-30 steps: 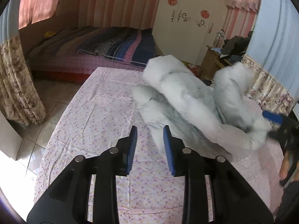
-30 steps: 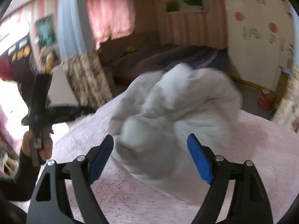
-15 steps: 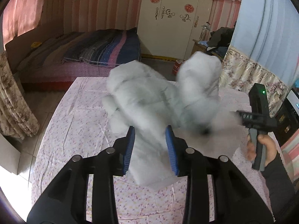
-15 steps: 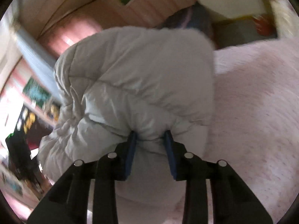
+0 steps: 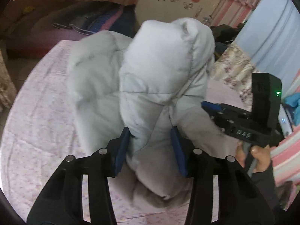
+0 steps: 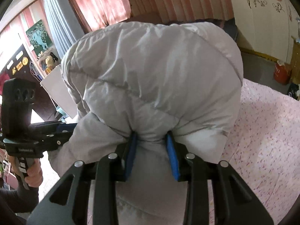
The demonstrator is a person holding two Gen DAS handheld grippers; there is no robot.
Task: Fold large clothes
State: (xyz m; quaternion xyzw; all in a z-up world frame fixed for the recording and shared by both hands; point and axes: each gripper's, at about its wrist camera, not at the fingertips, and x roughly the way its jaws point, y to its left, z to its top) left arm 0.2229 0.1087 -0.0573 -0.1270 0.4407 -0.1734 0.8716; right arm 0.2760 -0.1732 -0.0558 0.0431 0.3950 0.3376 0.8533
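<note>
- Task item: pale grey puffer jacket (image 5: 161, 78), bunched and lifted above the bed (image 5: 43, 101) with its pink floral sheet; lower part seems to trail toward the sheet, contact not clear.
- Left hand-held gripper (image 5: 151, 146): blue pads closed to a narrow gap, pinching a fold of padded fabric.
- Right hand-held gripper (image 6: 151, 153): likewise clamped on a gathered bunch of the jacket, which balloons above the jaws.
- Progress, judged: early. Garment is picked up by both sides but not spread flat; no fold visible. Left to do: lay out, smooth, fold sleeves and body.
- Versus 1 s ago: the right was wide open then, the left narrow and holding nothing, with the jacket lying crumpled on the bed. The right gripped by 0.5 s ago; now both grip and it is raised.
</note>
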